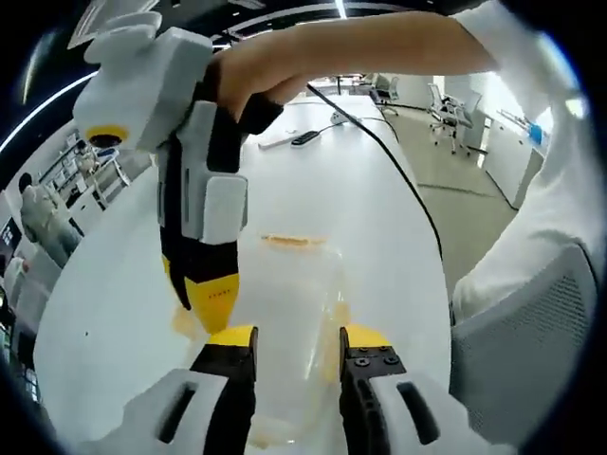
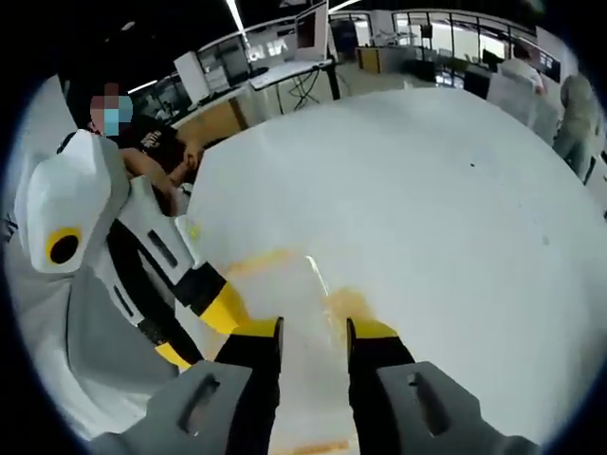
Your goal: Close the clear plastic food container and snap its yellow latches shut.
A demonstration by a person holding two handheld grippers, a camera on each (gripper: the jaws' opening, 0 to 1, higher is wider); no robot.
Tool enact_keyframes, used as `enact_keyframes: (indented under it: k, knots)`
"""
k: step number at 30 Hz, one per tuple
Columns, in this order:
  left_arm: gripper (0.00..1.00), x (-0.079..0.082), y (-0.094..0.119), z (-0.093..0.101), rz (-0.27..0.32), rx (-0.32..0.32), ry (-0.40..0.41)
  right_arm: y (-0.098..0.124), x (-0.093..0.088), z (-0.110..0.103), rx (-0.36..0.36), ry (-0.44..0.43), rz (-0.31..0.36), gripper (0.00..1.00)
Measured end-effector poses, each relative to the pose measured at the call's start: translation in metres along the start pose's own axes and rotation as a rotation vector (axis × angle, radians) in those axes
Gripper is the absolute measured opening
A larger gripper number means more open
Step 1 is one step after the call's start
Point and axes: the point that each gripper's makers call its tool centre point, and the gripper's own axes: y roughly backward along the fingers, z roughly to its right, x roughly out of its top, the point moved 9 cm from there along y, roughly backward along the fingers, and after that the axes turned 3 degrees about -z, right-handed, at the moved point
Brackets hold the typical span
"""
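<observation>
The left tongs [image 1: 298,343], black jaws with yellow tips, sit open in the left gripper view with a clear gap between the tips, and that gap straddles the near part of the clear plastic food container [image 1: 285,303], which rests flat on the long white counter [image 1: 379,209]. From these shots I can't say for sure the tips are actually touching the plastic. The right tongs [image 1: 211,294] drop in from the upper left of the same view, held by a person's hand [image 1: 248,81], and their yellow tip is right down at the container's left side, next to a yellow latch [image 1: 185,322]; whether it's pressing on that latch is too hard to tell. Another yellow latch [image 1: 292,241] shows along the container's far edge, looking folded flat against it. A black cable [image 1: 398,166] trails off the right tongs across the counter, and some small dark objects [image 1: 303,138] lie toward the counter's far end. In the right gripper view the right tongs [image 2: 314,332] are also open, jaws parted over the container [image 2: 294,303], which is pretty washed out against the white top, just faint yellow smudges at its edges. The left tongs [image 2: 223,318] come in from the left there, yellow tip close beside the container's edge.
</observation>
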Motion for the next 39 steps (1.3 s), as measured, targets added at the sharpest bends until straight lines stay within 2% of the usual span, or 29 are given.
enact_keyframes:
  k: [4,6,7,8,11,17,22,27,39]
  knots:
    - [0.32,-0.006,-0.006,0.005,-0.064,0.004,-0.089,-0.006,-0.006,0.005,0.024,-0.008,-0.06,0.33]
    - [0.35,-0.005,-0.006,0.007,-0.041,0.006,-0.143,-0.011,-0.01,0.007,0.036,0.004,-0.079,0.3]
    - [0.35,-0.005,-0.006,0.008,-0.051,0.006,-0.134,-0.012,-0.012,0.007,0.054,0.024,-0.09,0.3]
    - [0.35,-0.005,-0.006,0.008,-0.053,0.006,-0.133,-0.013,-0.011,0.007,0.093,-0.005,-0.059,0.31]
    - [0.35,-0.005,-0.006,0.007,-0.051,0.009,-0.131,-0.013,-0.011,0.014,0.117,-0.052,-0.078,0.33]
    - [0.39,-0.004,-0.008,0.01,-0.08,0.011,-0.19,-0.016,-0.006,0.015,0.15,-0.018,-0.135,0.33]
    - [0.35,-0.003,-0.009,0.006,-0.077,0.038,-0.18,-0.018,-0.003,0.015,0.168,0.006,-0.176,0.32]
    - [0.35,-0.001,-0.01,0.01,-0.09,0.035,-0.192,-0.019,-0.004,0.015,0.195,0.018,-0.185,0.32]
    - [0.33,-0.001,-0.013,0.012,-0.118,0.075,-0.213,-0.021,-0.004,0.012,0.194,0.019,-0.209,0.3]
